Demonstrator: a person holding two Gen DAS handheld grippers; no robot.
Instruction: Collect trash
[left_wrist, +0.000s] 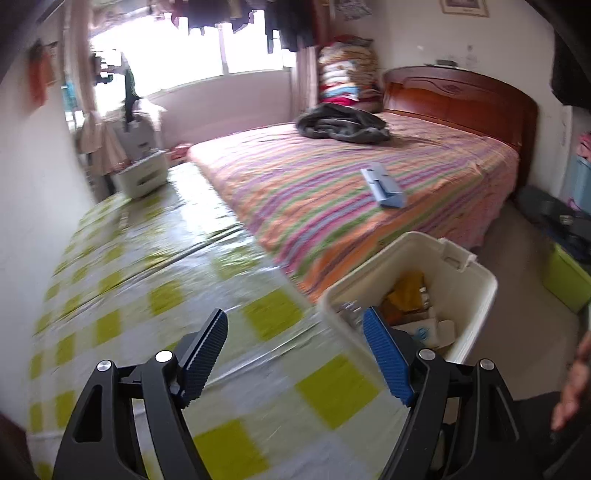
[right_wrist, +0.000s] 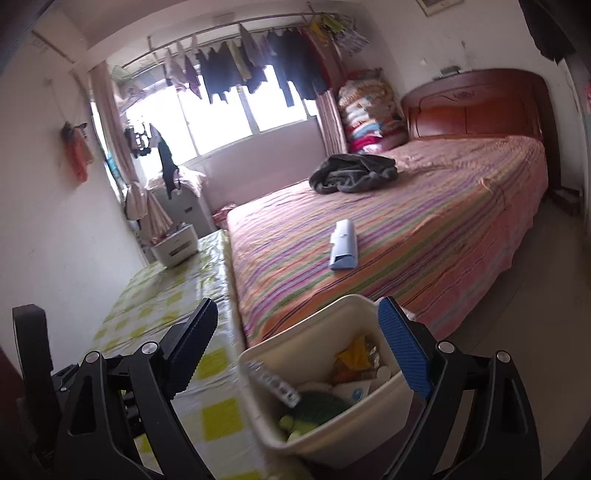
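Cream waste bin at the bench edge, beside the striped bed, holding yellow wrapper, blister pack and green scraps. Left hand-held gripper released, empty above the checked cloth. Right hand-held gripper released too, empty, over the bin. Blue box on the bed.

Both wrist views share bin (left perhaps nearer).
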